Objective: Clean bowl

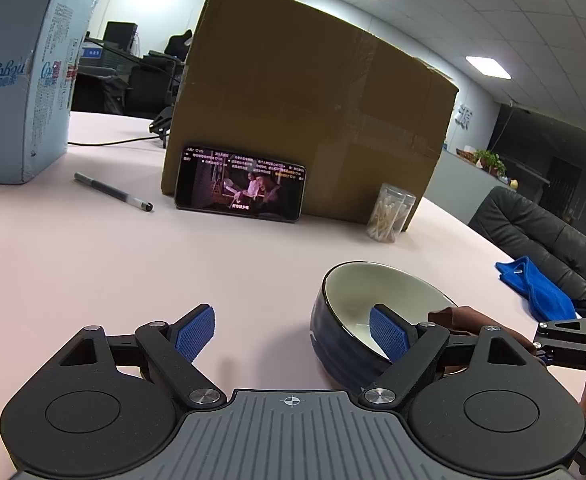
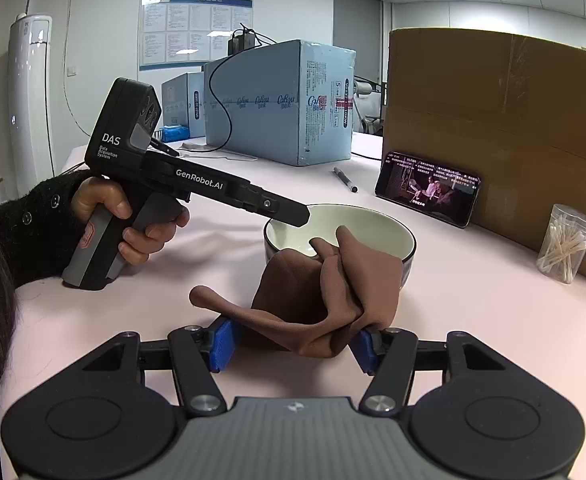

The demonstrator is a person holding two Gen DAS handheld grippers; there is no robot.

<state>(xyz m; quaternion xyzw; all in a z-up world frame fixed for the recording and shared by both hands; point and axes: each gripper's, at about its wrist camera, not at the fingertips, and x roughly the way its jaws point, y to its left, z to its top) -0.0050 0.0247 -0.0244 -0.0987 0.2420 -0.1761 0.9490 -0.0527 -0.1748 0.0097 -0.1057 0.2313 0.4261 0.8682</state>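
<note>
The left gripper (image 1: 292,334) is being held low over the table (image 1: 133,272), its jaws spread wide; the right-hand finger (image 1: 389,334) is reaching over the rim into the bowl (image 1: 357,300), the other finger standing outside it. From the right wrist view, this gripper is being gripped by the left hand (image 2: 133,220) and angled downward toward the bowl (image 2: 373,224). The right gripper (image 2: 291,346) is being held level just before the bowl, closed on a brown cloth (image 2: 325,292), which is bunching upward against the near wall. The bowl is sitting upright, mouth upward, before the phone (image 2: 429,188) and box (image 2: 501,128).
</note>
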